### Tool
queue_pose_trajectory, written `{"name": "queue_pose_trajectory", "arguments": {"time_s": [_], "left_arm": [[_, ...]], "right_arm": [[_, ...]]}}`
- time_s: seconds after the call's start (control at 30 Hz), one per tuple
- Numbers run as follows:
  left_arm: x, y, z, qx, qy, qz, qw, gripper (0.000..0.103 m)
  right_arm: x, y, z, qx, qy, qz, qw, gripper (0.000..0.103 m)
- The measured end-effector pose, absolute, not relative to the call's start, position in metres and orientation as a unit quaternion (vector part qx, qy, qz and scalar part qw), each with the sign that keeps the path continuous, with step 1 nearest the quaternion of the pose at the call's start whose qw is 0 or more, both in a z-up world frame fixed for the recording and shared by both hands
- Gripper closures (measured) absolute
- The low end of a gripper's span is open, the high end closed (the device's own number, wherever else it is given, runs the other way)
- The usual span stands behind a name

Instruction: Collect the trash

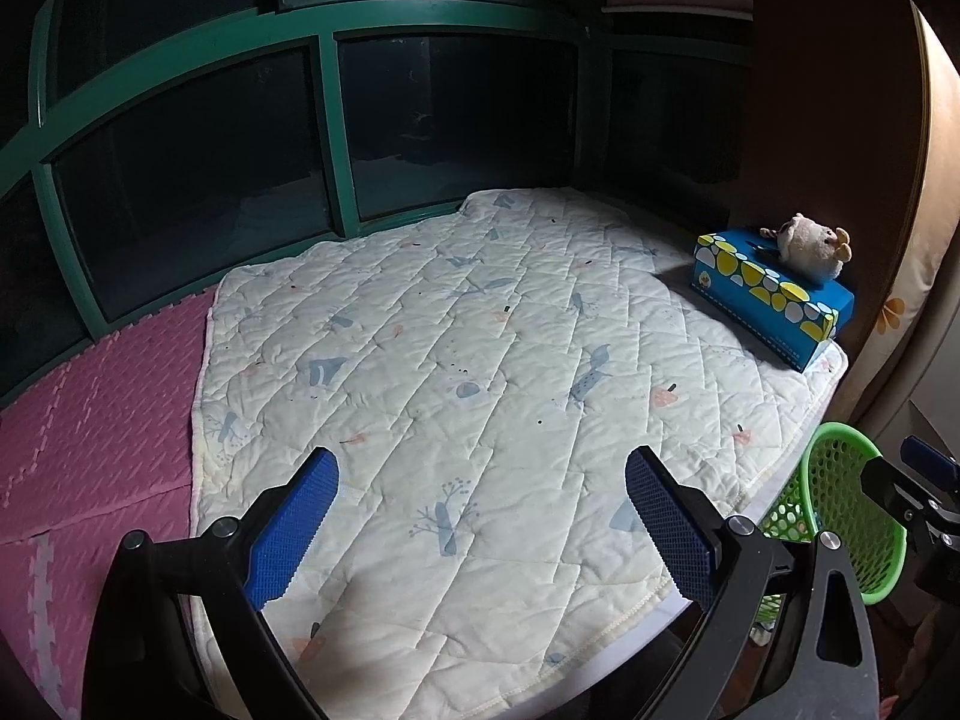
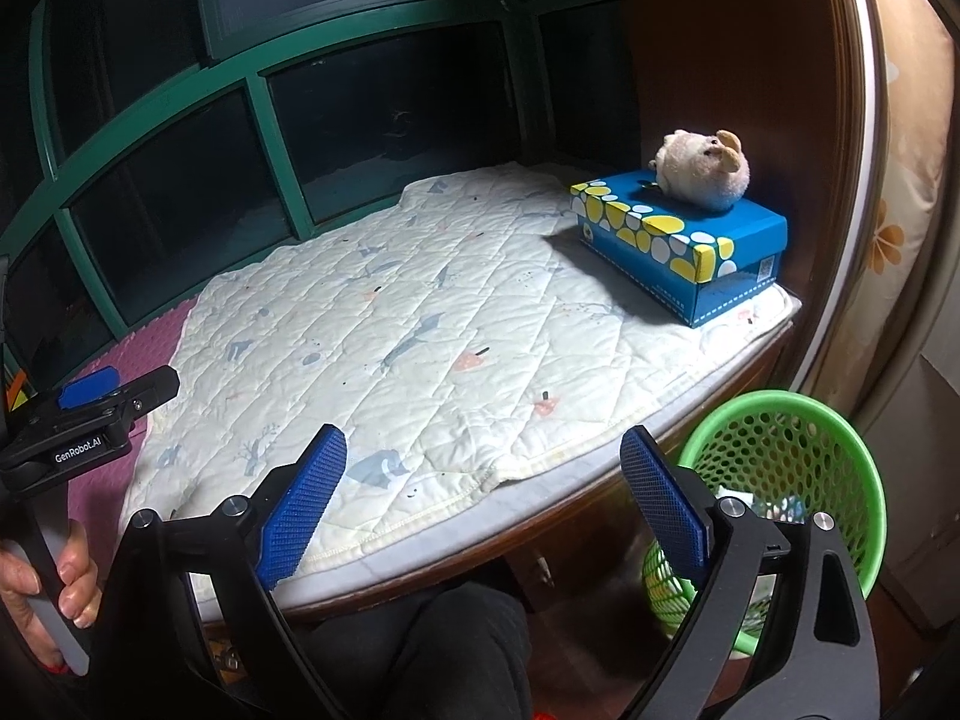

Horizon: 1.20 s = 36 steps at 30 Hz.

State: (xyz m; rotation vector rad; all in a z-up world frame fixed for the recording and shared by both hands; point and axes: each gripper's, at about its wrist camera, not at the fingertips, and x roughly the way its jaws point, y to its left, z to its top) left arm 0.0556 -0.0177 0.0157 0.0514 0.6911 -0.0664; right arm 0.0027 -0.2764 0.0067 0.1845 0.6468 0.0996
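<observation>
So, left to right. Far left, pink foam mat [image 1: 90, 396] under the green window frame [image 1: 327, 120], nothing lying on it that I can see. Next the quilted pad [image 1: 456, 360], printed cream fabric, surface bare across the middle in both views; no scrap, wrapper or tissue visible on it. Left gripper [image 1: 480, 504] hangs over the pad's near edge, jaws spread wide, nothing between the blue pads [image 1: 300, 522]. In the right wrist view the left gripper [image 2: 114, 387] shows at the left edge, held by a hand [image 2: 42, 576]; from that side its spread isn't readable.

Right gripper [image 2: 483, 498] sits over the pad's front edge, jaws released and empty too. A dark-clothed leg [image 2: 432, 648] is below it, probably the person's.

Further right: blue tissue box [image 2: 684, 240] with yellow and white spots at the pad's far right corner, plush toy [image 2: 705, 171] resting on top of it. Neither looks like trash, leave them.

Far right, the green basket [image 2: 798, 414] stands on the floor just beside the ledge, below pad level. Pale bits [image 2: 774, 507] lie inside near the bottom; that's where the trash seems to be. Can't tell what the pieces are.

Judgement: collecting looks about done or between items. To do this step well, sweep both cameras over the pad edges and the mat seam for leftovers, keep jaws wide until over a piece, pinch low against the fabric without snagging the quilt stitching, and release over the basket mouth, not its rim, since a light mesh basket could tip.
</observation>
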Motion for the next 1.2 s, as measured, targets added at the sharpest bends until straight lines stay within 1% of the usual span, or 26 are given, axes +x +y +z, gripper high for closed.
{"name": "queue_pose_trajectory", "arguments": {"time_s": [1.2], "left_arm": [[0.0521, -0.0136, 0.0154, 0.021, 0.336, -0.014, 0.942, 0.010]], "right_arm": [[0.0032, -0.2749, 0.0071, 0.094, 0.315, 0.056, 0.943, 0.010]]}}
